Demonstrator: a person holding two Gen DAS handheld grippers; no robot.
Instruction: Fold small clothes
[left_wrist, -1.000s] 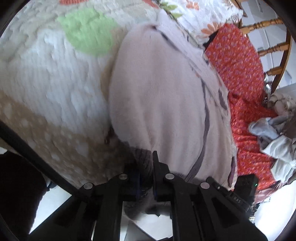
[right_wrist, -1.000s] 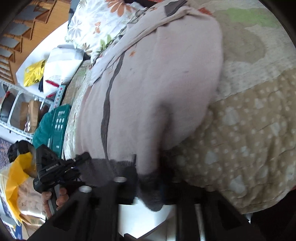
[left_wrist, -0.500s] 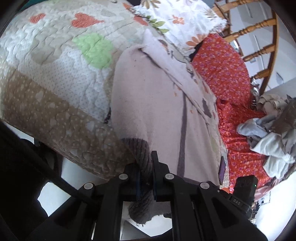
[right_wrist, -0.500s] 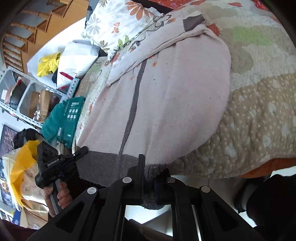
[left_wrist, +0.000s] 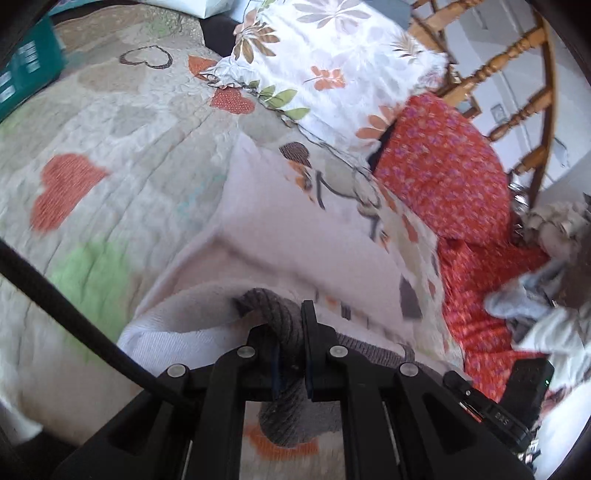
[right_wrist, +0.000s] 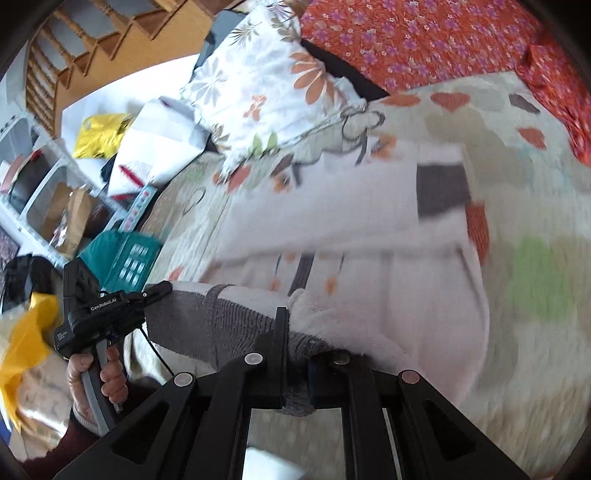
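One pale pink fleece garment with a grey ribbed hem (left_wrist: 317, 254) lies on the heart-patterned quilted bedspread (left_wrist: 110, 155), its near hem end lifted and curled over itself. Two grippers, both on that hem. Left black two-finger gripper (left_wrist: 290, 343): jaws nearly closed, pinching a bunched roll of the grey ribbed hem between them. Right black two-finger gripper (right_wrist: 295, 347): jaws narrow, clamped on the hem at the garment's other corner, grey rib sticking out below the fingers. In the right wrist view the left gripper (right_wrist: 159, 291) shows at the far end of the hem, with one hand (right_wrist: 98, 373) on its handle; the grey band spans between the two tools. Garment has one dark vertical stripe and one dark grey cuff patch (right_wrist: 439, 188).

One white floral pillow (left_wrist: 325, 66) sits at the head of the bed, touching the garment's far edge. One red floral cloth (left_wrist: 443, 173) just beside it. One pile of grey-white clothes (left_wrist: 554, 295) on the red cloth. One wooden chair back (left_wrist: 517, 70) behind. One teal plastic basket (right_wrist: 125, 258), one yellow bag (right_wrist: 99, 133). Frames motion-blurred.
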